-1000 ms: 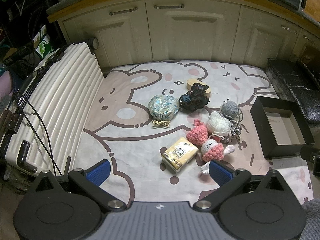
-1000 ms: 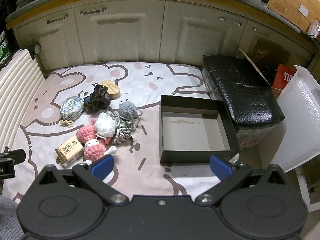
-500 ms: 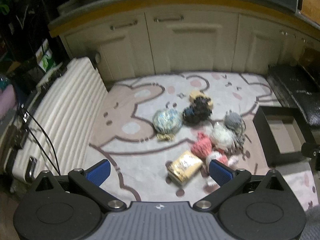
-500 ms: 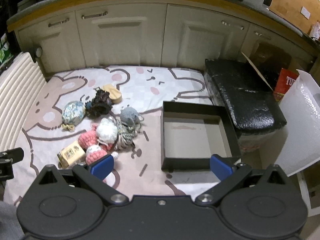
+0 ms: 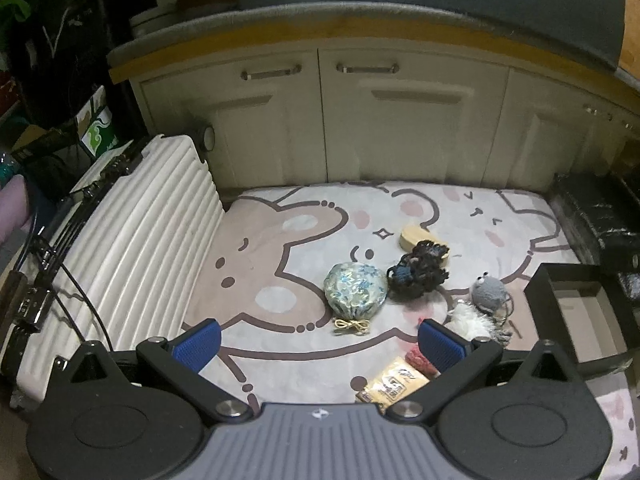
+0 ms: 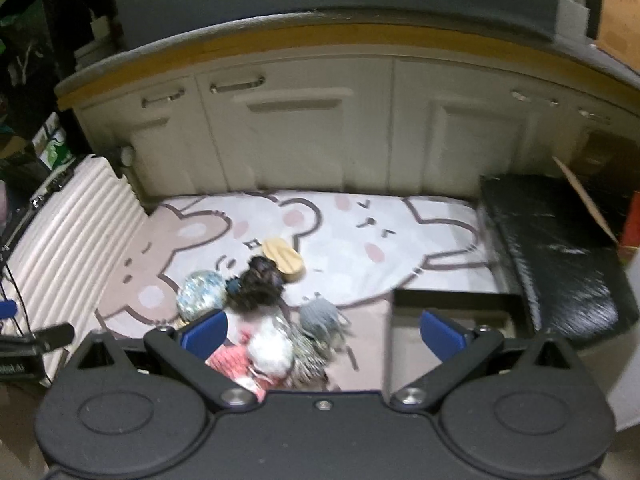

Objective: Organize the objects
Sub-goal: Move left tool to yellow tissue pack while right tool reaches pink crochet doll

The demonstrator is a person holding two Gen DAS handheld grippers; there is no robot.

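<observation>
Left tongs (image 5: 318, 342) are spread wide and empty, low in the frame above the bear-print mat (image 5: 280, 240). Right tongs (image 6: 323, 330) are likewise spread and hold nothing. The objects sit clustered at centre-right of the mat: a floral drawstring pouch (image 5: 355, 294) touching a dark crocheted bundle (image 5: 420, 274), a tan block (image 5: 416, 236) behind it, a grey knitted toy (image 5: 490, 292), a white pompom (image 5: 470, 320), and a yellow packet (image 5: 394, 384) at lower centre. An open black box (image 5: 580, 312) stands at right. The right view is blurred; the pink item (image 6: 232, 360) there is probably crochet.
</observation>
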